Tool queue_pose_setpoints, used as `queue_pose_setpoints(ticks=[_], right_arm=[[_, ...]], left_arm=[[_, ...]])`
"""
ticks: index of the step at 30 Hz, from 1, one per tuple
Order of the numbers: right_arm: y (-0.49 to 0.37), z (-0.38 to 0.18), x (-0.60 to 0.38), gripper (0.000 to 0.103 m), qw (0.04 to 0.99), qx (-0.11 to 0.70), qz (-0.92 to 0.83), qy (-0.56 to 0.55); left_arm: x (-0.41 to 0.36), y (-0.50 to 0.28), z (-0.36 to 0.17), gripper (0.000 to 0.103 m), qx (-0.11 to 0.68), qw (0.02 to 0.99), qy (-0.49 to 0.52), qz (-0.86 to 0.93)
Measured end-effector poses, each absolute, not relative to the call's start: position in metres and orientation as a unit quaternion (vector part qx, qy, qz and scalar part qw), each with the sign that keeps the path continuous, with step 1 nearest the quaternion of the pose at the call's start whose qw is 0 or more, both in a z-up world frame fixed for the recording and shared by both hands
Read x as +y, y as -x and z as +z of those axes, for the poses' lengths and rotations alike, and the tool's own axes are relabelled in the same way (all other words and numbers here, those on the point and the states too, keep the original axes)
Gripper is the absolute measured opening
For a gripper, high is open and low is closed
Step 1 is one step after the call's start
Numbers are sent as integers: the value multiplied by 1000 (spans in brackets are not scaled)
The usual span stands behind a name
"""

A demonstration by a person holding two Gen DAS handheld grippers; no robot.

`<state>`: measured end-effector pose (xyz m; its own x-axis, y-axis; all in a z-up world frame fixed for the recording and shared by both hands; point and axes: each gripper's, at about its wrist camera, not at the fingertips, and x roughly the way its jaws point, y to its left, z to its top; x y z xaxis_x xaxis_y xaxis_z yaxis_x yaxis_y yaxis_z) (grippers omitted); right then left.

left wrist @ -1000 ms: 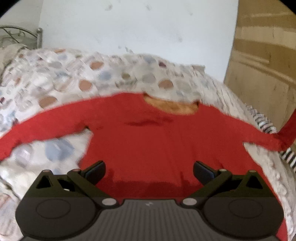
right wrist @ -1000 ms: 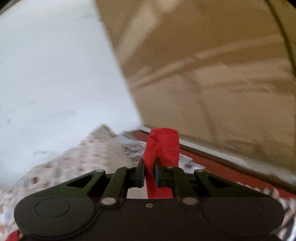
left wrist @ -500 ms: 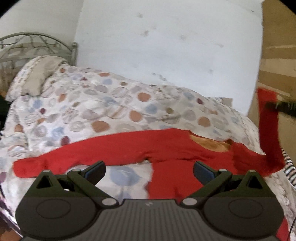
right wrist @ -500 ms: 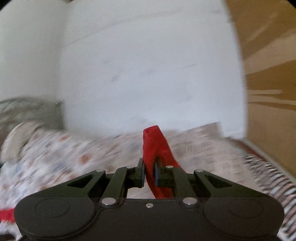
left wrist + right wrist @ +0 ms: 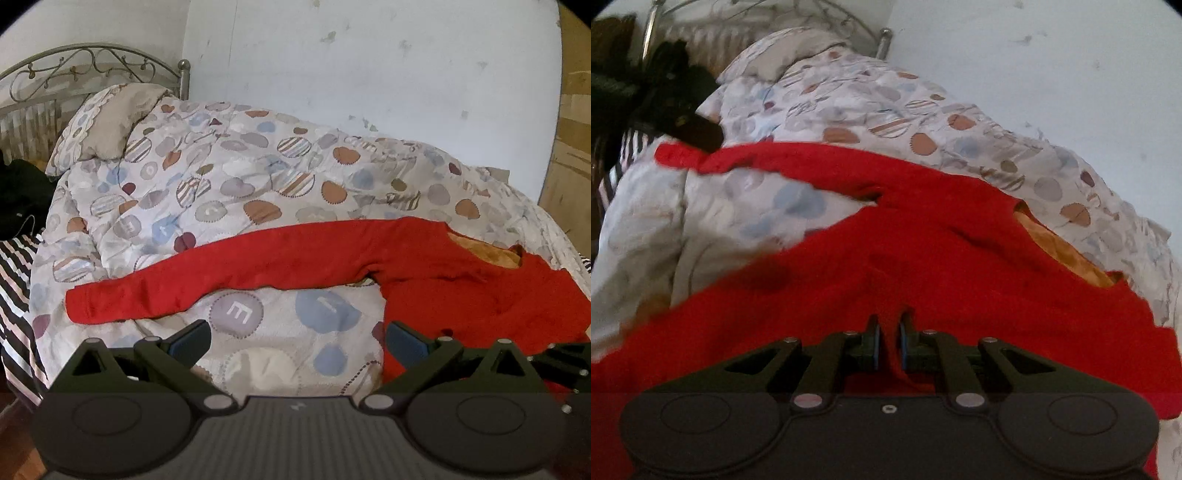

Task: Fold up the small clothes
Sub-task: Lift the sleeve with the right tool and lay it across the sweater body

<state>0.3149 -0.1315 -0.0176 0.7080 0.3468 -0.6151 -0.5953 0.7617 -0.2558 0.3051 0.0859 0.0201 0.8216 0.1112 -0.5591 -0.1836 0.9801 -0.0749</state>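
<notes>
A small red long-sleeved fleece top (image 5: 461,280) with an orange-brown lining at the neck lies spread on a quilted bedcover printed with coloured dots and hearts (image 5: 258,192). Seen from the left gripper (image 5: 297,338), the top's body sits ahead and to the right of the wide-apart, empty jaws, while one sleeve (image 5: 221,273) stretches flat across the view to the left, its cuff well off to the left of the claw.

The right gripper (image 5: 888,341) hovers low over the body of the top, and a fold of red cloth (image 5: 886,295) runs between its blue pads. Its jaws are opening, with a narrow gap on each side of the cloth, so the grip appears to be letting go.

As a judgement, the first fold is just being laid: the right-hand sleeve seems brought in over the chest. The left sleeve remains fully extended and the body unfolded, so most of the folding remains.
</notes>
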Motion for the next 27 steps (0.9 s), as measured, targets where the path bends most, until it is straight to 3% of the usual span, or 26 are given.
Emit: queue_pose_setpoints(ticks=[3,5,8,14,20,24,27], right_arm=[[-305,-12,-138,52,891,282,286,211],[-296,-11,-144,58,890,273,298,211],[-280,-5,-166,81,898,253,292,211],[-272,1,-225,100,926,248,220,179],[-289,2,-298,102,944,272,107,150],[-323,-10,-339,102,944,280,8,175],[-357,-26,-362,91,938,290,-37,187]], left_arm=[[80,-308,18,103,289,952,71,69],[75,-310,16,103,284,954,77,55],[59,-317,11,103,272,958,81,33],[1,-346,-17,103,269,962,31,-23],[-26,-370,-57,103,288,957,-21,8],[-4,-368,-70,103,284,957,59,-18],[12,-367,-75,103,282,954,99,-32]])
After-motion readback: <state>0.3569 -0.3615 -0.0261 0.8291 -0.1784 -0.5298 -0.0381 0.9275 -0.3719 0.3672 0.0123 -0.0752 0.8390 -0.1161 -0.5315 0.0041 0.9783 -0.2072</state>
